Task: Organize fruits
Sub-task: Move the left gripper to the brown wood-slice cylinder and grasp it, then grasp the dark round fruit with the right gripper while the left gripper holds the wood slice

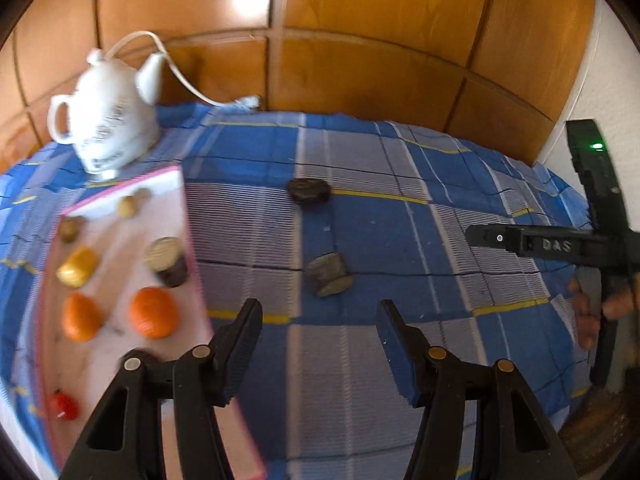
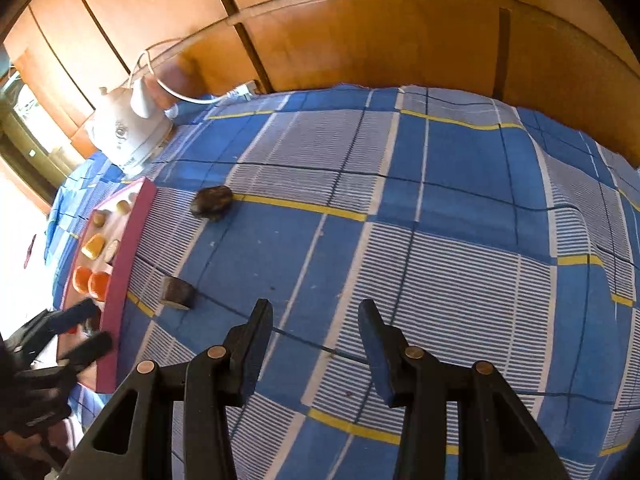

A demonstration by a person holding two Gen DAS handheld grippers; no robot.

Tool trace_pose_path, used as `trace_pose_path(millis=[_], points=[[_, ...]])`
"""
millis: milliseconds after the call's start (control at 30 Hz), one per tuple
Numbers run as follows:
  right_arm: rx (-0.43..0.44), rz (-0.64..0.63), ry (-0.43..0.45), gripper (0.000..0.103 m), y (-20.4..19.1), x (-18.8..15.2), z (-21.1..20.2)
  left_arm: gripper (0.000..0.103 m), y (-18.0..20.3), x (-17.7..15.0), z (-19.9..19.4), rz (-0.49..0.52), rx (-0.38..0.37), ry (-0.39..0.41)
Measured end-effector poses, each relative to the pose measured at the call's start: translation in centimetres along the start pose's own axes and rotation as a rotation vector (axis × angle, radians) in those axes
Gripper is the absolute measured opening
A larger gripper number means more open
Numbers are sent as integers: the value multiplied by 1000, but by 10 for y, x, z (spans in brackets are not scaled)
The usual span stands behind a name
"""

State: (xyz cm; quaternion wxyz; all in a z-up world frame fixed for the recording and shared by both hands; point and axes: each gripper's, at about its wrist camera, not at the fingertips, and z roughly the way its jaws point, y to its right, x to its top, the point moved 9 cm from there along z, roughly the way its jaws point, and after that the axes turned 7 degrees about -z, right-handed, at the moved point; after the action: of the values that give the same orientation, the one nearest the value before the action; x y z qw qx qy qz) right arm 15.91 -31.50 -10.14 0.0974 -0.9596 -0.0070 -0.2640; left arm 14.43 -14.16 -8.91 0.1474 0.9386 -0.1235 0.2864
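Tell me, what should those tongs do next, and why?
Probably move the left tongs, which are open and empty, forward to the nearer brown piece. It and a darker piece lie on the checked cloth, outside the pink-edged tray holding the other fruit.

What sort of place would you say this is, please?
Probably a room in a home: a checked cloth covers the surface, a white kettle with its cord stands on it, and wood panelling runs behind.

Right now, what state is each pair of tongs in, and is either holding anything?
Left tongs: open, holding nothing, above the checked cloth.
Right tongs: open, holding nothing.
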Motion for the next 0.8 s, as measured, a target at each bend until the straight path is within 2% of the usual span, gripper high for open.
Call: trace_pose_path(millis=[67,167,300,333,367,400,433,600,667,800], points=[[12,6,11,45,-2,2,-2,65,4,4,16,-15,1,-27],[16,8,19,45,-4,4,-5,65,9,8,41,-56,-11,-76],[22,-5,22,45,-9,6,-5,63,5,11,71,-87,19,-118],[22,-8,22,45,-10,6,-4,59,5,11,78,-97,21,-130],[24,-12,20,45,-11,6,-4,45,5,12,85,-101,20,-139],[27,-15,19,45,-12,6,-4,38,3,11,90,-96,32,-143],[29,-20,17,45,-13,6,-3,34,2,12,91,-78,55,-118],[10,-33,4,45,-9,4,1,34,3,1,70,-49,33,-52],[15,-19,-3,45,-7,2,2,34,9,-10,58,-20,5,-25],[24,-23,-29,45,-11,-4,8,34,20,-38,47,63,3,5]])
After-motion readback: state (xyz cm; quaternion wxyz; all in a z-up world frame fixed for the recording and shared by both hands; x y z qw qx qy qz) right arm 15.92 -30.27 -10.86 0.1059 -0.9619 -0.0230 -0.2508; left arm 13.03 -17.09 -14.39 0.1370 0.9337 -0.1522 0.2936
